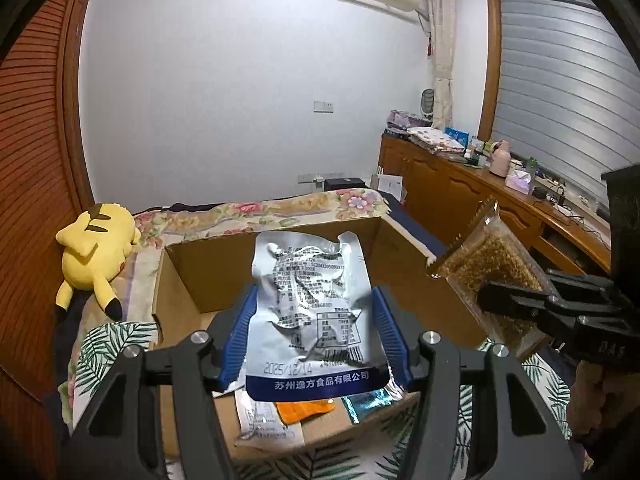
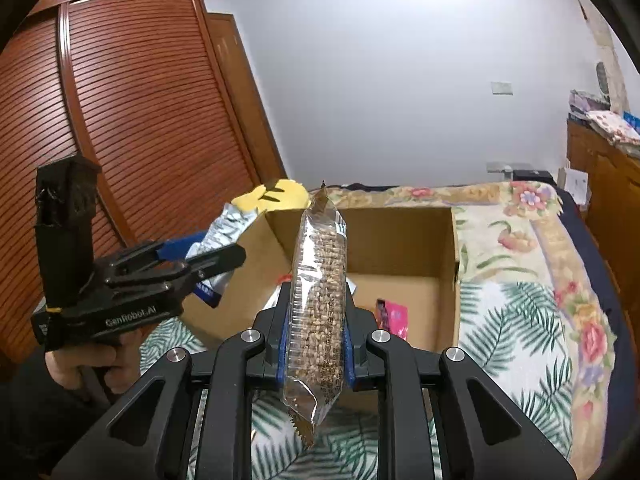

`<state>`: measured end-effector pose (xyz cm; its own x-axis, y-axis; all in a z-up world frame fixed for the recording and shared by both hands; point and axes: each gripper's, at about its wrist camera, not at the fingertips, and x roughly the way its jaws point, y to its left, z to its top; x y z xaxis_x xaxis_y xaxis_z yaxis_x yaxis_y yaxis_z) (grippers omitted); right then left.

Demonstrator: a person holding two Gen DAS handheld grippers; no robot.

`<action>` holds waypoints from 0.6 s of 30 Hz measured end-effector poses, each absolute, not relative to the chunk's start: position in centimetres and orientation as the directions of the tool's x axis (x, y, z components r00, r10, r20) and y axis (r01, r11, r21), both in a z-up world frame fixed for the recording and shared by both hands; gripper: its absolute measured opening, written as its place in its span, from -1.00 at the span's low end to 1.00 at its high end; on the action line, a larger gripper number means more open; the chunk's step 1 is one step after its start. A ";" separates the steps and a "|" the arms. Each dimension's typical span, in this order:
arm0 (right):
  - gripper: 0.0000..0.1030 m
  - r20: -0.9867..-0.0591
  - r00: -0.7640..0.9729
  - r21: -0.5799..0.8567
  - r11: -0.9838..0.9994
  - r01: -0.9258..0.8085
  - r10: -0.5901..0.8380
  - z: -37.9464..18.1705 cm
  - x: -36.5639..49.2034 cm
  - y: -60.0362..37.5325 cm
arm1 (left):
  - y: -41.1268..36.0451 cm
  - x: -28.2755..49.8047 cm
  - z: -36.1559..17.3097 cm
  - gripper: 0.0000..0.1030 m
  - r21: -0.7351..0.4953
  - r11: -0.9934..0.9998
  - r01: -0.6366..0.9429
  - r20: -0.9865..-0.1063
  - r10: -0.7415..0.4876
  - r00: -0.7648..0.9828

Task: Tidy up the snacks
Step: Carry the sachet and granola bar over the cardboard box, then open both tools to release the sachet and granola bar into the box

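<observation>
Both claws are raised over the open brown corrugated cardboard box (image 1: pixel 192 264), which sits on a bed.

Left claw (image 1: pixel 314 312): black angular frame, ribbed blue pads (image 1: pixel 390 324). Jaws stand about half spread and pinch the crinkled silver foil pouch (image 1: pixel 310 304) by its two side edges. The pouch is flat, rectangular and wrinkled, with black print on its back and a dark blue band with white characters along the edge nearest the claw's base. It stands upright between the pads, its free end pointing away from the claw toward the box's far wall. Below the claw, on the box floor, lie a white printed packet (image 1: pixel 262 420), an orange packet (image 1: pixel 304 410) and a shiny blue-silver foil packet (image 1: pixel 370 400), all flat.

Right claw (image 2: pixel 316 312): same black frame and blue pads, jaws pressed close together on the clear plastic bar-shaped pack of brown grain cakes (image 2: pixel 318 292). The pack is long and narrow, with a transparent film, a granular stacked filling and serrated crimped ends. It is gripped near its lower part; most of it rises above the pads, and the zigzag tail hangs beneath them. Beyond this claw and slightly right, a pink packet (image 2: pixel 394 316) lies in the box.

A hand (image 2: pixel 92 364) grips the left claw's handle, off to the right claw's left.

Surroundings: floral quilted bedspread (image 2: pixel 532 240), palm-leaf print cloth (image 2: pixel 516 332), yellow plush toy (image 1: pixel 94 252) lying beyond the box, left of the left claw, and a slatted reddish wooden wardrobe door (image 2: pixel 140 112).
</observation>
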<state>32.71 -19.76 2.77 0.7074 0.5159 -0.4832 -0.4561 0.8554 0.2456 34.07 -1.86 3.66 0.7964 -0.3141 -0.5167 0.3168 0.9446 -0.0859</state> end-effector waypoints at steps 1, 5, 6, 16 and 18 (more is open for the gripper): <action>-0.65 -0.487 0.708 0.237 0.858 -0.456 0.511 2.8 33.4 -19.5 | -2.0 34.3 3.5 0.10 -0.085 0.945 0.316 -0.522 -0.313 0.794; -0.65 -0.508 0.706 0.223 0.867 -0.446 0.494 2.2 35.3 -19.0 | -2.2 35.8 2.4 0.10 -0.096 0.944 0.316 -0.562 -0.314 0.765; -0.65 -0.515 0.704 0.224 0.869 -0.441 0.490 1.9 35.7 -19.0 | -2.2 36.1 2.0 0.10 -0.099 0.943 0.316 -0.573 -0.314 0.757; -0.65 -0.570 0.676 0.256 0.883 -0.393 0.467 -1.4 38.7 -18.8 | -2.9 37.2 0.0 0.11 -0.099 0.944 0.314 -0.627 -0.304 0.717; -0.65 -0.579 0.673 0.255 0.887 -0.385 0.459 -1.8 39.1 -18.7 | -3.3 37.3 -0.3 0.12 -0.084 0.946 0.314 -0.640 -0.293 0.710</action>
